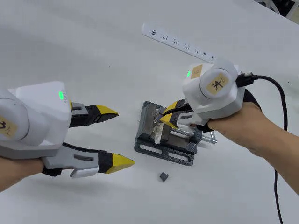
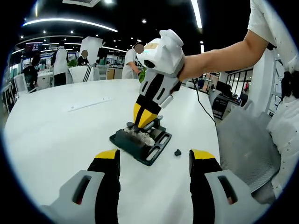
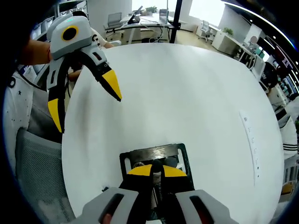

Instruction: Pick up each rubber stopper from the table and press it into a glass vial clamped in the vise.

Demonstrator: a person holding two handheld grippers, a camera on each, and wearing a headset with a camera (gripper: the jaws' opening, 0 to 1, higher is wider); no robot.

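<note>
I've got right gripper (image 1: 164, 116) fingers clenched over the dark metal vise (image 1: 159, 150). Left gripper (image 1: 124, 137) fingers spread. Small dark rubber stopper (image 1: 163, 177) on white surface (image 1: 70, 56).

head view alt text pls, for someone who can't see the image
The right gripper reaches down into a dark vise on a white table, jaws closed on a small dark piece. The left gripper hovers at left with jaws wide open; a loose rubber stopper lies in front of the vise, a white power strip beyond.
</note>
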